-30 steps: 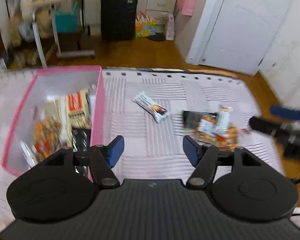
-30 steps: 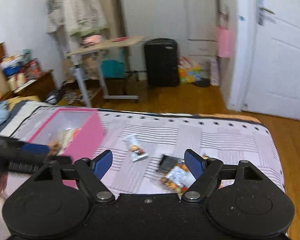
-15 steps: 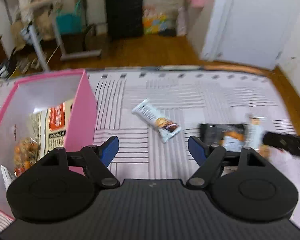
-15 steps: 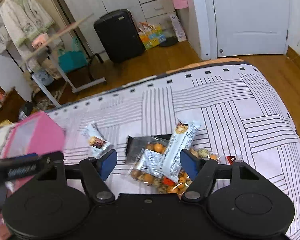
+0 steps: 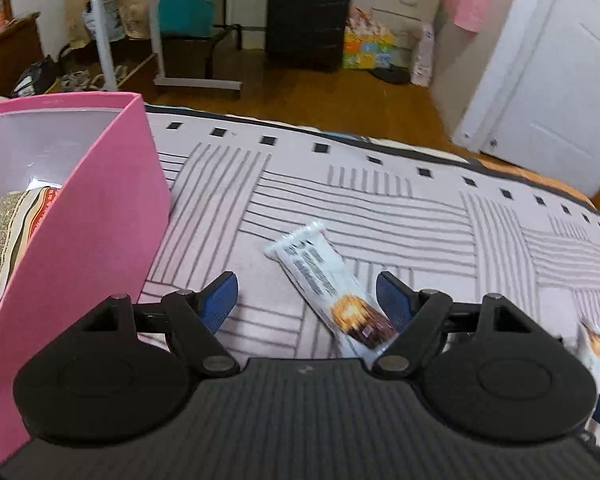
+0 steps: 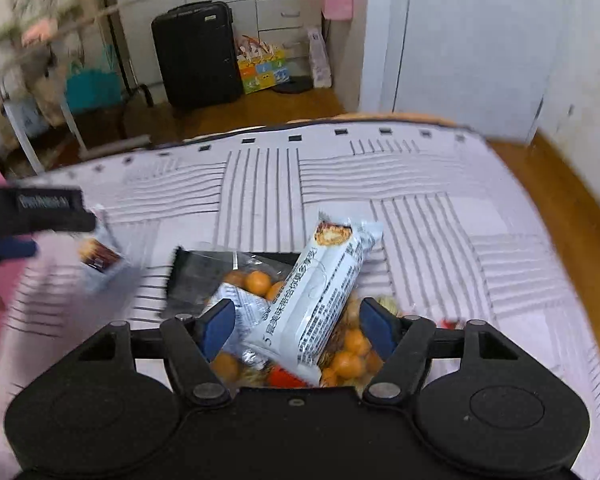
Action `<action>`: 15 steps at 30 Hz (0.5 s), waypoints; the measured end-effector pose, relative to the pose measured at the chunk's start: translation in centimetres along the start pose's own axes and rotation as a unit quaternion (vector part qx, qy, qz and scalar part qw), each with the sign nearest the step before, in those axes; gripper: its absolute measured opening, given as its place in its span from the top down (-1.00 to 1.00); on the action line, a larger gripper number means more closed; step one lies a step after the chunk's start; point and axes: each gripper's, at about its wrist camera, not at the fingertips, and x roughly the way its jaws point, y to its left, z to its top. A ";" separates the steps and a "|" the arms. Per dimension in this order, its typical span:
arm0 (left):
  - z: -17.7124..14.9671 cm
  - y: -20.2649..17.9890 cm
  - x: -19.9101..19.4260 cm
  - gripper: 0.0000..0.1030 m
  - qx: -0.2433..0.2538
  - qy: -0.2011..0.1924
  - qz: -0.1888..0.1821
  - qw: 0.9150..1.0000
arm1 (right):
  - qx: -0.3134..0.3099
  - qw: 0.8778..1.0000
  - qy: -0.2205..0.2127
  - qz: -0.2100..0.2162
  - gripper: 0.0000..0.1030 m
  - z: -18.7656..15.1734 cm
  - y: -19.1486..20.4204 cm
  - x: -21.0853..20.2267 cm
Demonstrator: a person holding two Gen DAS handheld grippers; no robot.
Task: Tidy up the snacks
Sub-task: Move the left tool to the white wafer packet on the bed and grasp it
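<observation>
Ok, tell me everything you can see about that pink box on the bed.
The pink box looks like rigid card, with tall plain walls, pale inside and no lid on. It stands upright on the striped bedspread at the left, beside the left gripper. Inside lie several snack packets, only partly visible. The white snack bar lies apart from it.

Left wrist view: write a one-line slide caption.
Open left gripper poised over a white snack bar on the striped bedspread, beside the pink box.
</observation>
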 end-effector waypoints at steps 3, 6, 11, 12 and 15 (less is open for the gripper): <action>0.3 0.4 1.0 -0.47 -0.003 0.000 -0.004 1.000 | -0.020 1.000 -0.017 -0.001 -0.28 0.1 0.4 0.1; 0.3 0.3 1.9 -0.47 0.003 0.004 -0.013 1.000 | -0.032 0.999 -0.025 -0.009 0.14 0.0 0.3 0.0; -0.3 -0.4 3.0 -0.50 0.015 0.019 -0.004 1.000 | -0.028 0.997 -0.053 -0.054 0.35 -0.1 0.0 -0.7; -0.4 -0.3 3.1 -0.52 0.011 0.020 -0.003 1.000 | -0.030 0.996 -0.056 -0.061 0.35 -0.1 -0.1 -0.9; -0.7 -0.4 3.3 -0.52 0.017 0.021 0.012 1.000 | -0.005 0.999 -0.039 -0.030 0.36 0.0 -0.8 -0.9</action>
